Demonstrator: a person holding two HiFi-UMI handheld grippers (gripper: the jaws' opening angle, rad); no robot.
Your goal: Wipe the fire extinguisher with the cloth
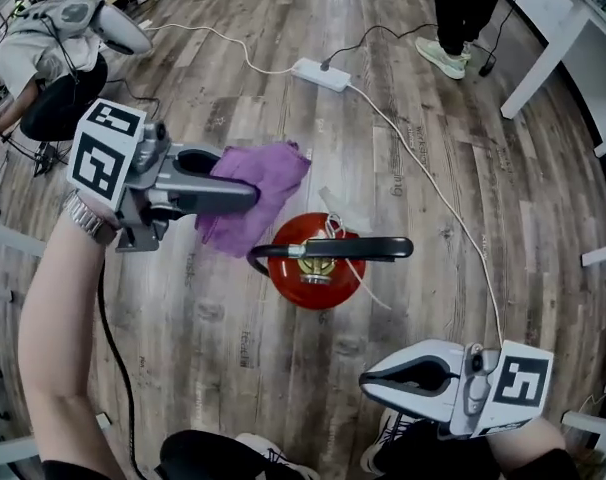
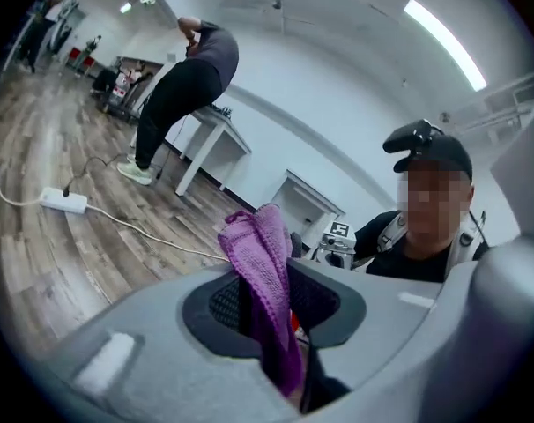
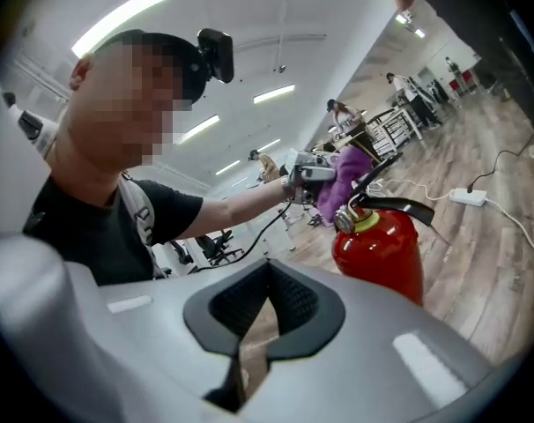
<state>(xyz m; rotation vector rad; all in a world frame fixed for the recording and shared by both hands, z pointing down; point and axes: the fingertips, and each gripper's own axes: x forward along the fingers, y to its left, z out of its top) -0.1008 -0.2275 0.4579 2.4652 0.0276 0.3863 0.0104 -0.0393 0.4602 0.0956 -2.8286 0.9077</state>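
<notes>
A red fire extinguisher [image 1: 313,268] with a black handle [image 1: 335,249] stands upright on the wooden floor at the middle of the head view. My left gripper [image 1: 251,196] is shut on a purple cloth [image 1: 260,190], which hangs just up and left of the extinguisher's top. Seen from the left gripper view, the cloth [image 2: 269,289] is pinched between the jaws and sticks up past them. My right gripper [image 1: 371,378] is shut and holds nothing, low and to the right of the extinguisher. In the right gripper view the extinguisher [image 3: 383,247] stands beyond the shut jaws, with the cloth [image 3: 343,183] behind it.
A white power strip [image 1: 321,73] lies on the floor beyond the extinguisher, and its white cable [image 1: 433,183] runs down the right side. A person's legs [image 1: 453,18] stand at the back. White table legs [image 1: 543,58] are at the right, and a seated person [image 1: 43,68] at the far left.
</notes>
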